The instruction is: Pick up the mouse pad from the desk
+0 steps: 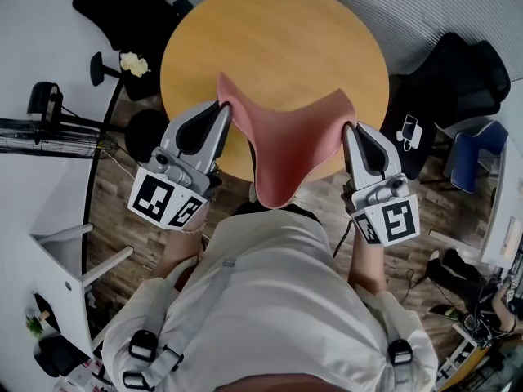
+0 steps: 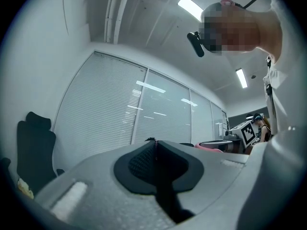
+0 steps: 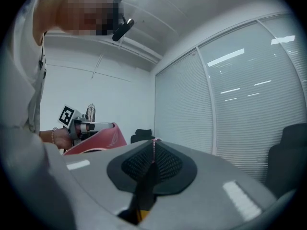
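Shown: one mouse pad [image 1: 286, 149], one round table [image 1: 278, 39], one fan [image 1: 41, 133]. I hold two grippers: left gripper [image 1: 224, 106], right gripper [image 1: 350, 128].

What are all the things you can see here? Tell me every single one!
table: one, light wood, round, middle of the head view.
mouse pad: one, pink, off the table, sagging between the two grippers.
fan: one, black, far left.
black chairs: two, black, beyond the table's left and right.
blue chair: one, blue, far right.
left gripper: one, grey, shut on the mouse pad's left corner.
right gripper: one, grey, shut on its right corner.
shirt: one, white, on the person.
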A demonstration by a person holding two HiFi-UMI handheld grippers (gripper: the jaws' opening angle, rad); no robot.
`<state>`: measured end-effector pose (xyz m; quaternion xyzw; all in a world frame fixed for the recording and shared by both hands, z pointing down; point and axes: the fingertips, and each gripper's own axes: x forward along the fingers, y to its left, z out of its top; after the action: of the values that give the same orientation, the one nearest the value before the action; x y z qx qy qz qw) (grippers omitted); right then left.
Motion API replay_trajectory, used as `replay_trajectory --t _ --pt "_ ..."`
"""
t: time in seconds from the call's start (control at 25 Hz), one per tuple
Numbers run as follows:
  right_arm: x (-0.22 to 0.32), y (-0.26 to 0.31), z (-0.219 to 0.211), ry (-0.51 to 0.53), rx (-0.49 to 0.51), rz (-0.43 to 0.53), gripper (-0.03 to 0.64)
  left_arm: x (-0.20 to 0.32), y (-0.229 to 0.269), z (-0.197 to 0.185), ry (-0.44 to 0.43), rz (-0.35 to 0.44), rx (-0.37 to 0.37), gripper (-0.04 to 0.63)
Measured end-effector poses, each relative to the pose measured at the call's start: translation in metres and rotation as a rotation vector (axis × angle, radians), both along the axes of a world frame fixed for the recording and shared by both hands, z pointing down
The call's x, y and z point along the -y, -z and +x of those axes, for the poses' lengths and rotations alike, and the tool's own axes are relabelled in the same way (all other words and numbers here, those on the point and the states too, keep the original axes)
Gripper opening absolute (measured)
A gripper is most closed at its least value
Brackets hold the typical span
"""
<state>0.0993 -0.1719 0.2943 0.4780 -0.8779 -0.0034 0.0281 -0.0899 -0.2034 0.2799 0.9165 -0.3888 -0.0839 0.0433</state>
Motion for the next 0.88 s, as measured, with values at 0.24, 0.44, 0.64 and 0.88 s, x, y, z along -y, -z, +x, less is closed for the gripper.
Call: replay_trajectory --t 0.24,0.44,0.64,0.88 --pt "0.003 0.012 -0.007 0.004 -0.009 0.014 0.017 0.001 0.014 0.009 -0.013 0.016 0.008 0.017" --pt "0.007 0.021 -0.009 0.003 -0.012 0.021 0.017 0.002 0.023 0.016 -0.023 0.031 0.014 0.017" --pt "0.007 0.03 -0.011 0.004 -0.013 0.032 0.017 0.001 0.028 0.021 -0.033 0.042 0.016 0.017" --pt "0.008 0.031 -0.012 0.006 -0.023 0.034 0.017 0.003 0.028 0.021 -0.037 0.041 0.016 0.017"
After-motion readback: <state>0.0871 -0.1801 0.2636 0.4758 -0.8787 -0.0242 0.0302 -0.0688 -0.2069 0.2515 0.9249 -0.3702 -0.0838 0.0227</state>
